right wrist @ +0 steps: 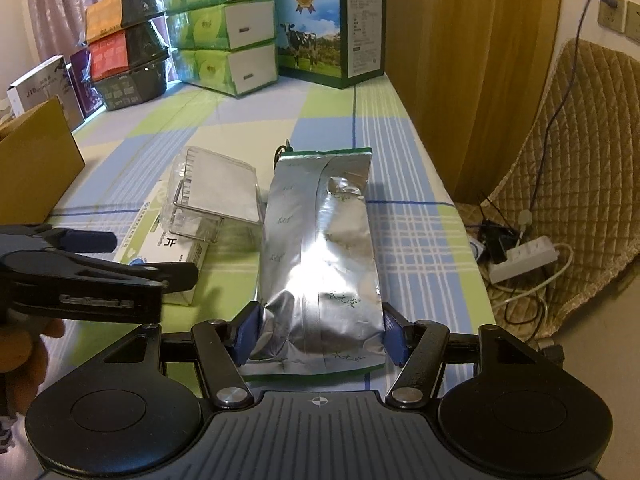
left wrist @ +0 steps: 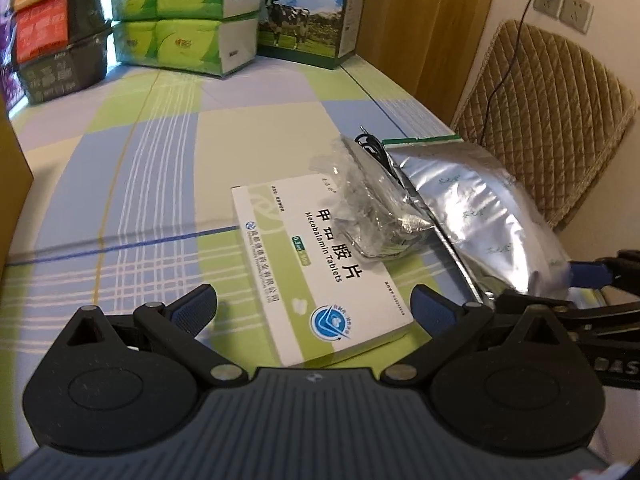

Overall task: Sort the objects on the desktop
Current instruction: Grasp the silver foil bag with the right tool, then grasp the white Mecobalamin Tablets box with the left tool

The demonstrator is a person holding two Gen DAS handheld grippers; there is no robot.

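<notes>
A silver foil pouch (right wrist: 316, 240) lies lengthwise on the checked tablecloth (right wrist: 404, 184). My right gripper (right wrist: 320, 334) is shut on its near end, with a blue pad pressed into each side. To its left lies a white-and-green Mecobalamin tablet box (left wrist: 320, 264) with a crumpled clear plastic packet (left wrist: 372, 208) resting on its far end. My left gripper (left wrist: 314, 308) stands open, its fingers on either side of the box's near corner without touching it. The pouch (left wrist: 480, 216) and part of the right gripper (left wrist: 600, 280) show at the right of the left wrist view.
Green tissue packs (right wrist: 224, 28), a cow-printed carton (right wrist: 320, 32) and stacked noodle bowls (right wrist: 128, 40) line the far edge. A cardboard box (right wrist: 36, 160) stands at the left. Past the table's right edge are a quilted chair (right wrist: 580, 160) and a power strip (right wrist: 524, 258).
</notes>
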